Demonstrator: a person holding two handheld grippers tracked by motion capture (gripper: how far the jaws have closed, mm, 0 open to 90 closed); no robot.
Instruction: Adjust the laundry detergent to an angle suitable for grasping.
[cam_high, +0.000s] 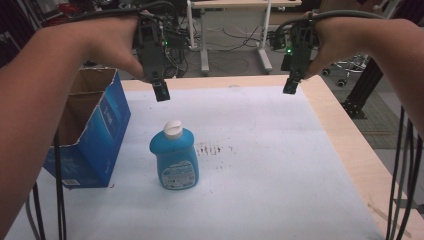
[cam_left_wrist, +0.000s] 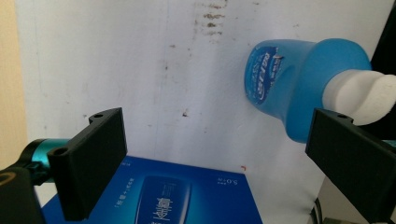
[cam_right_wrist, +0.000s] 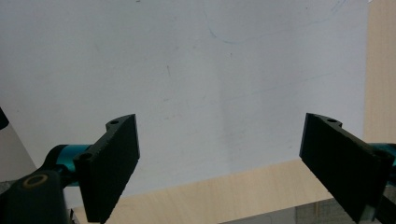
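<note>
Both grippers, left (cam_high: 161, 91) and right (cam_high: 290, 86), raised, jaws apart, empty. Bottle (cam_high: 174, 157) upright beside box (cam_high: 95, 131), untouched; probably nothing begun.

This looks like a lab or workshop: past the white-covered wooden table (cam_high: 345, 145), along the top of the high view, loose cables (cam_high: 235, 47) sprawl over a grey floor around the legs of a white bench (cam_high: 205, 40), with a castored stand (cam_high: 342, 72) at upper right.
</note>
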